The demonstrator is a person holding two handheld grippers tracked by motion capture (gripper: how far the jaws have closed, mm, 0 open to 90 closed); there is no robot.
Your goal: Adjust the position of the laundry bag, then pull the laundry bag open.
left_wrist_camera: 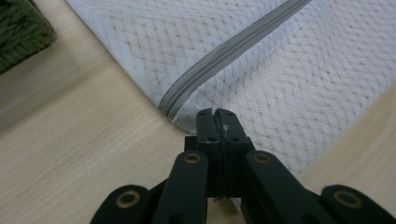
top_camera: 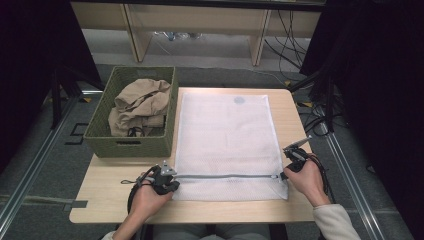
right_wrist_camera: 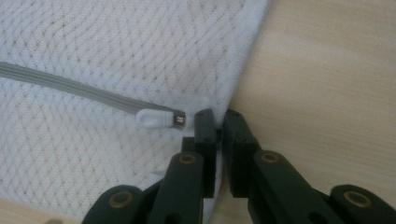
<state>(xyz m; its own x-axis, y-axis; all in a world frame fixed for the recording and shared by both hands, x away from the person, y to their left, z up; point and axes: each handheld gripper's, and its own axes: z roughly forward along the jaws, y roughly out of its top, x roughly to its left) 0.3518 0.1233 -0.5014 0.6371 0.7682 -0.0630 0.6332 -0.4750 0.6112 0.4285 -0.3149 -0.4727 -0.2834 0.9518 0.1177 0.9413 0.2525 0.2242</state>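
The mesh bag (top_camera: 227,145) lies flat on the surface (top_camera: 110,200). Left gripper (left_wrist_camera: 217,115) and right gripper (right_wrist_camera: 215,120) each have jaws clamped on a near corner, probably anchoring it for unzipping.

mesh bag (top_camera: 227,140): white, flat, rectangular | place: spread on the wooden surface (top_camera: 105,195), just beside the green basket | zipper (top_camera: 225,175): grey, closed along the near edge | pull (right_wrist_camera: 156,118): white, at right end
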